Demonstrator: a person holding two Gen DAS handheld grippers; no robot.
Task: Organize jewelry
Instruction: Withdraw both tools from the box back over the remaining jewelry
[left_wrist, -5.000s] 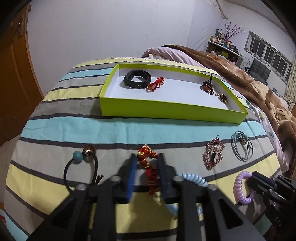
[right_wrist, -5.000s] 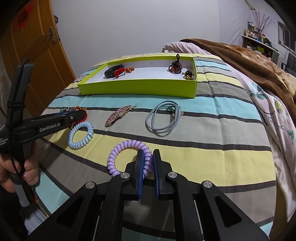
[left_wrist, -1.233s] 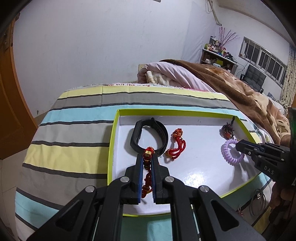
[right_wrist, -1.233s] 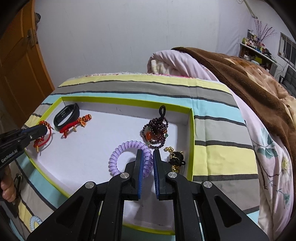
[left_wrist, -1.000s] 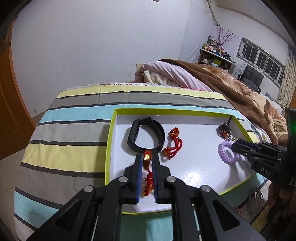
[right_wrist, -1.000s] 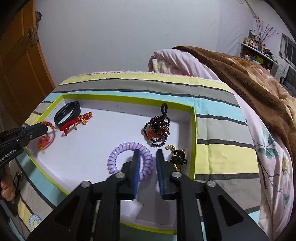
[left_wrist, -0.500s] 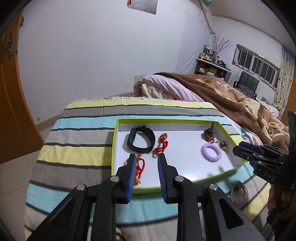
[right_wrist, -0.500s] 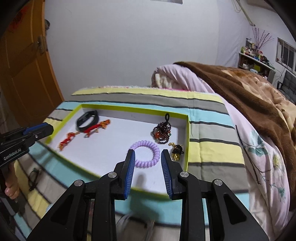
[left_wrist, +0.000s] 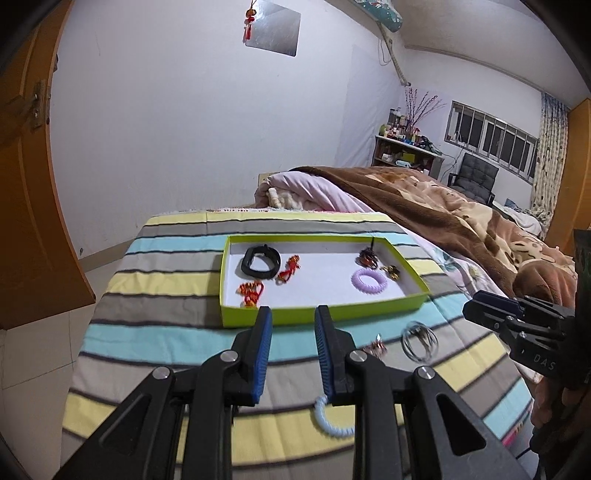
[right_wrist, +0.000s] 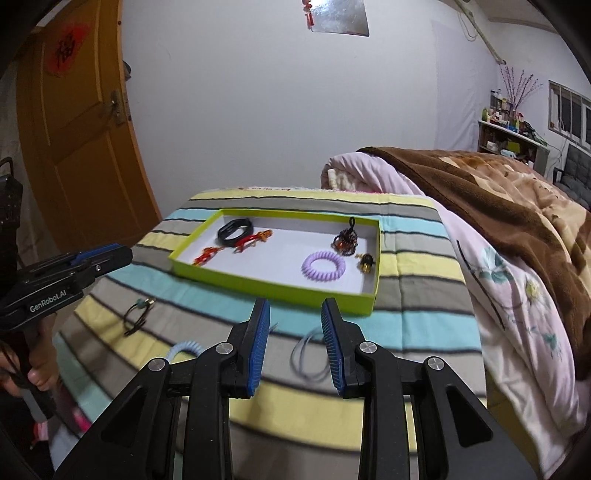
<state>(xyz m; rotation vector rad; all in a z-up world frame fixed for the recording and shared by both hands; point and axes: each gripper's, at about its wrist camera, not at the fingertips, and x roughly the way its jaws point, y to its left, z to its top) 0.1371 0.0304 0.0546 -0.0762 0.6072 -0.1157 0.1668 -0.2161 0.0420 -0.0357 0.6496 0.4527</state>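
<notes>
A lime-green tray (left_wrist: 321, 314) (right_wrist: 273, 288) lies on the striped bedspread. In it are a black band (left_wrist: 259, 261), two red knotted charms (left_wrist: 252, 290) (left_wrist: 289, 268), a purple coil tie (left_wrist: 369, 280) (right_wrist: 324, 266), a dark bead bracelet (right_wrist: 346, 239) and a small gold piece (right_wrist: 366, 263). My left gripper (left_wrist: 292, 317) is open and empty, raised in front of the tray. My right gripper (right_wrist: 295, 310) is open and empty, also short of the tray. On the bedspread lie a light-blue coil tie (left_wrist: 332, 421), a grey cord loop (left_wrist: 419, 339) (right_wrist: 310, 354), a rhinestone clip (left_wrist: 375, 347) and a black hair tie (right_wrist: 136, 315).
A folded pink and brown quilt (right_wrist: 498, 206) covers the bed to the right. An orange door (right_wrist: 81, 140) stands at the left, with tiled floor (left_wrist: 37, 354) below the bed edge. Shelves and a chair (left_wrist: 472, 177) stand by the far window.
Both grippers opened over the tray, leaving a red charm and the purple coil tie in it. Both then pulled back and up, away from the tray.
</notes>
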